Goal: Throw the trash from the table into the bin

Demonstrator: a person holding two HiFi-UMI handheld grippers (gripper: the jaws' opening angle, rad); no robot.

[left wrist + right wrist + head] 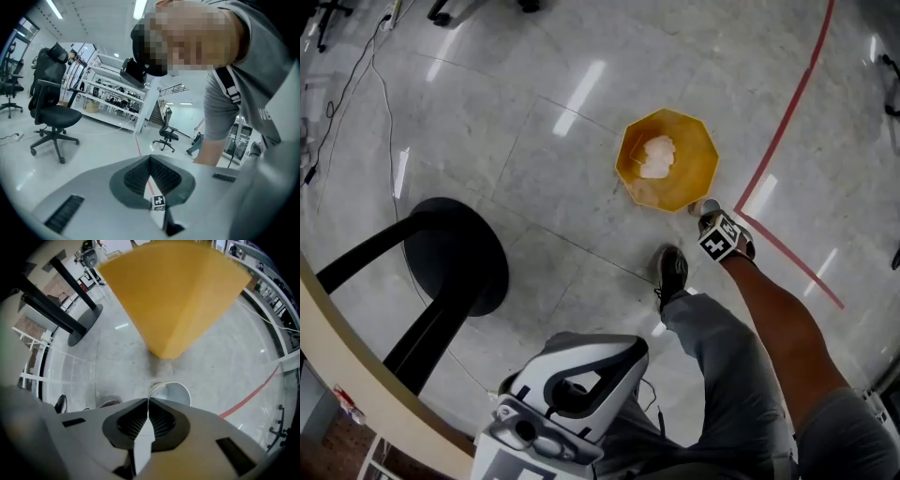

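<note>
L gripper (150,161), well short of the yellow bin (692,167), had its jaws together w/ nothing in them. R gripper (148,403) pointed down just beside the bin, jaws pinched on the rim of a white cup (179,391) on the floor. Crumpled white trash (656,157) lay inside the bin. Shirt print (265,114) too cropped to read.

Person wears a grey short-sleeved T-shirt (265,70) with a black buckled strap (232,91) at the shoulder, grey trousers (722,356) and a black shoe (672,270). Left gripper (150,161): light grey moulded shell, dark grey collar around two black ribbed pads (136,177), black slotted vents on either side, and a small black-and-white square marker (158,202) on a white bar below the pads. Right gripper (148,401): same grey shell, dark collar, ribbed pads and vents, and a marker cube (719,239) with black patterns on white faces.
</note>
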